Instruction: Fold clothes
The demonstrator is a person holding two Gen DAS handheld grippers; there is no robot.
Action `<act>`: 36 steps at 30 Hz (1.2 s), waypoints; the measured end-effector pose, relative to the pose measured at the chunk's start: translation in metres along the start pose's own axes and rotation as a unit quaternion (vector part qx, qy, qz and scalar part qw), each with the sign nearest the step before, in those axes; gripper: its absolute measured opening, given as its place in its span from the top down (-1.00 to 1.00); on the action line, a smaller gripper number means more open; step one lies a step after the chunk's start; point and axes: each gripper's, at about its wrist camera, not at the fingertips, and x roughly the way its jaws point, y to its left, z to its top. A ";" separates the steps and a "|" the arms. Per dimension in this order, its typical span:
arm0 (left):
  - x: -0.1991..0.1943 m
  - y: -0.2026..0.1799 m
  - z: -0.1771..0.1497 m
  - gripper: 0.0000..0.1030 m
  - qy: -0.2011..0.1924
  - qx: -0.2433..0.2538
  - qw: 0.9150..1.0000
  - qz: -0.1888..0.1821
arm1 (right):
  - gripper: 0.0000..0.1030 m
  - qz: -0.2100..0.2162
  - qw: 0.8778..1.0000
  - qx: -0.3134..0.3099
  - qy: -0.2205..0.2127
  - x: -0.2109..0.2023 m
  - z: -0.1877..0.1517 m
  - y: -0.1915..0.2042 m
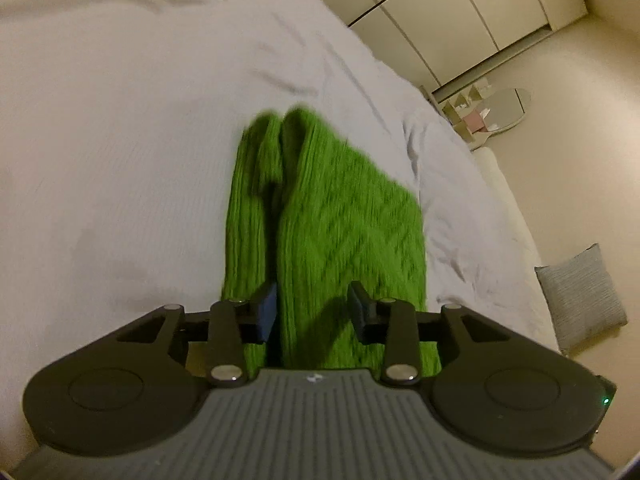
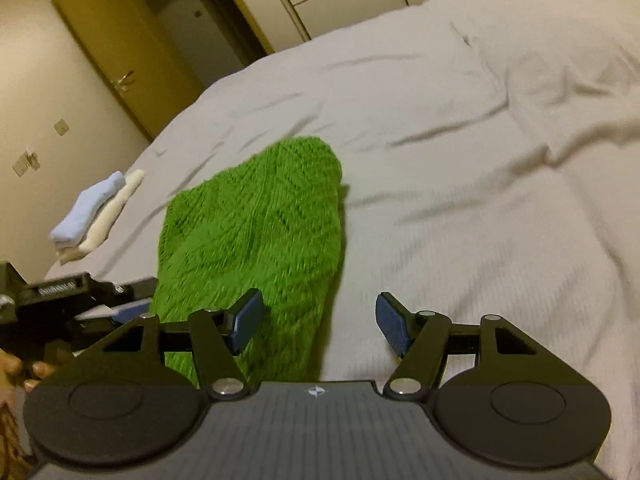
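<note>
A green knitted garment (image 1: 340, 232) lies folded into a long strip on the white bed (image 1: 100, 140). My left gripper (image 1: 313, 312) hovers over its near end with the jaws apart. The knit runs between the blue pads (image 1: 267, 312) without being pinched. In the right wrist view the same green garment (image 2: 256, 232) spreads ahead and to the left. My right gripper (image 2: 320, 322) is open over its right edge, its left pad (image 2: 248, 320) above the knit and its right pad above bare sheet. The left gripper (image 2: 128, 310) shows at the left edge, beside the garment.
A small pile of folded pale blue and cream items (image 2: 96, 212) sits at the bed's far left edge. The white bedding (image 2: 480, 200) is wrinkled. A person's hand (image 2: 24, 368) holds the left tool. A grey cushion (image 1: 580, 292) lies on the floor; wardrobe doors (image 1: 460, 12) stand behind.
</note>
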 end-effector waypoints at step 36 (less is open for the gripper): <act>-0.053 -0.076 -0.053 0.81 -0.084 0.240 0.951 0.175 | 0.00 0.014 0.998 -0.057 -0.010 -0.018 -0.010 0.037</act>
